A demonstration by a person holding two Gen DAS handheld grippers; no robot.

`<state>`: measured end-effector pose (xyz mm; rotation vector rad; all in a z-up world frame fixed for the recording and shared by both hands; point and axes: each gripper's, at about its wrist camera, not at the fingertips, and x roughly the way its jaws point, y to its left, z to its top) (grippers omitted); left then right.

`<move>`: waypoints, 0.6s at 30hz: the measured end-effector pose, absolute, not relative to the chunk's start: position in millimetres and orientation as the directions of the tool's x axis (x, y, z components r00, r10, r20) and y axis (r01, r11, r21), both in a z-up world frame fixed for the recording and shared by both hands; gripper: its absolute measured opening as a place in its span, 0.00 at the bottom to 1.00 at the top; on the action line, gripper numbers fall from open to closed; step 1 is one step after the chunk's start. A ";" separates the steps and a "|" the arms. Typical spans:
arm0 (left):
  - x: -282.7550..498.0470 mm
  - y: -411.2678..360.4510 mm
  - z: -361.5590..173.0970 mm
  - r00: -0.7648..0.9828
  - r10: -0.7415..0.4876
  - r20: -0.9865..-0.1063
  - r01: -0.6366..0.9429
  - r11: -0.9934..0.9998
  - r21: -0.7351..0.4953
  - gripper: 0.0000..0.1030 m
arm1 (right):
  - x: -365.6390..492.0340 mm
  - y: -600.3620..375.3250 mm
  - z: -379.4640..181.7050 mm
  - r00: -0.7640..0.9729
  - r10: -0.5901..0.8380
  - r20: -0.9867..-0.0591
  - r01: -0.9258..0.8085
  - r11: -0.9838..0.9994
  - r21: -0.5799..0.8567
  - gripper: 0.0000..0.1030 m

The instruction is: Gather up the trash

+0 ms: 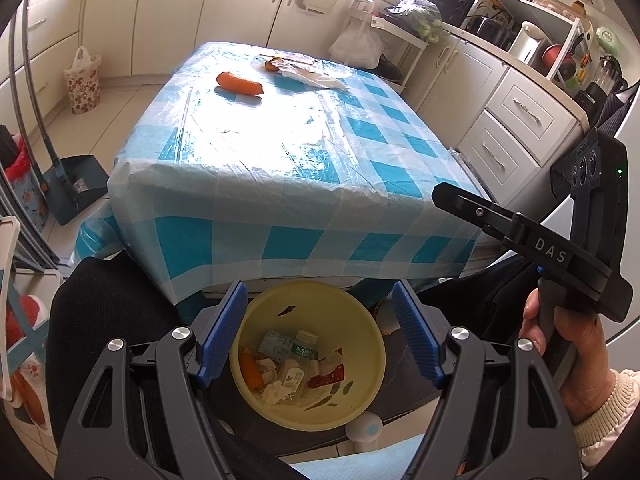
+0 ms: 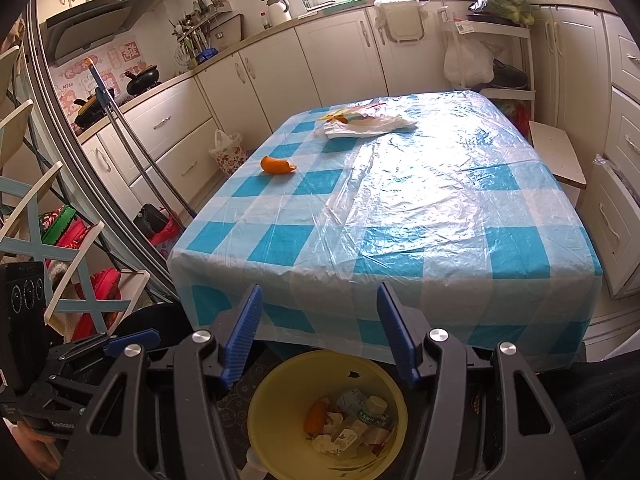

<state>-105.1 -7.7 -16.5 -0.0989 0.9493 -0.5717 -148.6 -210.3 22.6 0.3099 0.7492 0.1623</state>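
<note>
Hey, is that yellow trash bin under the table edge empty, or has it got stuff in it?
Partly filled. The yellow bin holds a plastic bottle, orange peel and crumpled wrappers across its bottom, well below the rim.

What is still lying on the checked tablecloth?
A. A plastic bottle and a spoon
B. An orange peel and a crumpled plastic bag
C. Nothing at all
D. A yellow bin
B: the peel and the bag sit at the table's far end, while the bin stands on the floor.

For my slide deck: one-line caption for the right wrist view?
Open right gripper above yellow bin; orange peel remains on table.
</note>
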 end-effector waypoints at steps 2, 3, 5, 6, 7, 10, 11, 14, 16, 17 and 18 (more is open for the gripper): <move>-105.1 -8.3 -16.6 0.447 -0.502 -0.740 0.417 0.849 -0.324 0.70 | -148.6 -211.1 22.9 0.723 0.253 -0.642 -0.035 0.942 0.333 0.56; -105.3 -7.2 -16.8 0.448 -0.503 -0.739 0.418 0.849 -0.324 0.70 | -148.6 -211.0 23.3 0.723 0.253 -0.643 -0.034 0.942 0.333 0.56; -105.2 -7.4 -16.6 0.448 -0.504 -0.739 0.418 0.848 -0.326 0.70 | -148.8 -211.4 23.4 0.724 0.253 -0.642 -0.034 0.942 0.333 0.56; -105.3 -7.6 -16.3 0.448 -0.506 -0.737 0.419 0.847 -0.327 0.69 | -148.8 -211.6 23.4 0.724 0.253 -0.641 -0.035 0.943 0.332 0.56; -105.3 -7.7 -16.2 0.449 -0.508 -0.735 0.421 0.846 -0.327 0.67 | -148.7 -211.2 23.9 0.725 0.253 -0.641 -0.035 0.943 0.332 0.56; -105.3 -6.0 -16.8 0.446 -0.519 -0.729 0.425 0.840 -0.337 0.58 | -148.8 -211.7 24.5 0.725 0.253 -0.640 -0.035 0.942 0.332 0.56; -105.3 -5.3 -16.7 0.447 -0.520 -0.728 0.424 0.839 -0.340 0.55 | -148.7 -211.6 24.5 0.726 0.253 -0.640 -0.036 0.943 0.332 0.56; -104.3 -1.9 -14.1 0.464 -0.517 -0.720 0.410 0.845 -0.343 0.54 | -148.2 -212.0 25.5 0.727 0.252 -0.639 -0.035 0.943 0.332 0.56; -103.9 2.7 -9.9 0.485 -0.511 -0.710 0.399 0.851 -0.341 0.54 | -148.4 -211.6 25.4 0.727 0.252 -0.639 -0.036 0.943 0.331 0.56; -103.4 5.2 -7.5 0.497 -0.504 -0.706 0.392 0.857 -0.335 0.54 | -148.3 -212.0 25.7 0.727 0.252 -0.638 -0.036 0.943 0.331 0.56; -102.6 8.4 -5.7 0.509 -0.496 -0.704 0.383 0.862 -0.331 0.54 | -148.5 -211.8 26.6 0.728 0.252 -0.637 -0.036 0.943 0.331 0.56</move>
